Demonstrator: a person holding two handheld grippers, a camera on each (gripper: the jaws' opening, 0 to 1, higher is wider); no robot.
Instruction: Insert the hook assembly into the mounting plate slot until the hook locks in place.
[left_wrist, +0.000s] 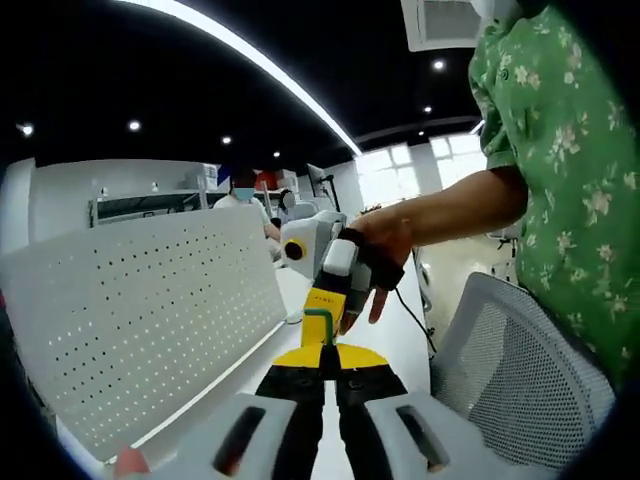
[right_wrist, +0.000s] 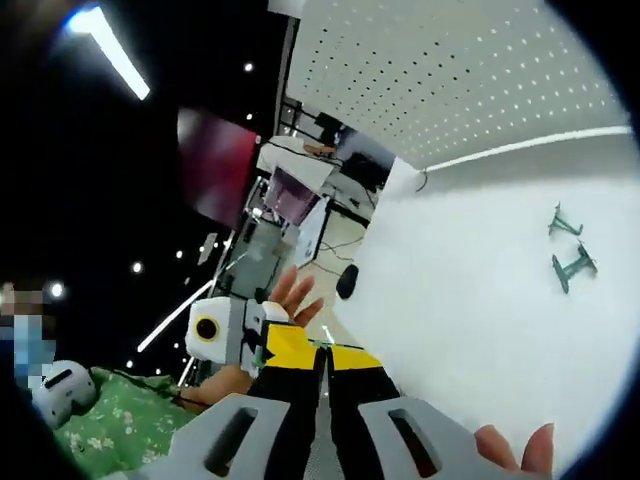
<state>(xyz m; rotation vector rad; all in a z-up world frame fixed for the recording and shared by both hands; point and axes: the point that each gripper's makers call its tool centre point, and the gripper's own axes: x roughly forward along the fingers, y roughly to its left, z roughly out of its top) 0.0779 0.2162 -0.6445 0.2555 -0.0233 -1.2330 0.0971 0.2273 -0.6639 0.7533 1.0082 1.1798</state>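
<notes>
In the left gripper view my left gripper (left_wrist: 326, 362) is shut on a green hook (left_wrist: 319, 322), whose bent top sticks up above the yellow jaw tips. The right gripper (left_wrist: 327, 296), held in a person's hand (left_wrist: 385, 250), comes in from the right and points down, its yellow tip almost touching the hook. The white pegboard mounting plate (left_wrist: 150, 310) stands at the left. In the right gripper view my right gripper (right_wrist: 321, 362) has its jaws together with nothing visible between them. Two more green hooks (right_wrist: 572, 266) lie on the white table (right_wrist: 470, 300). The pegboard (right_wrist: 450, 70) spans the top.
A grey mesh chair (left_wrist: 510, 370) stands at the right by the person in a green floral shirt (left_wrist: 560, 150). The left gripper (right_wrist: 228, 335) and a hand (right_wrist: 290, 295) show left of my right jaws. Desks and equipment stand beyond the table (right_wrist: 300, 190).
</notes>
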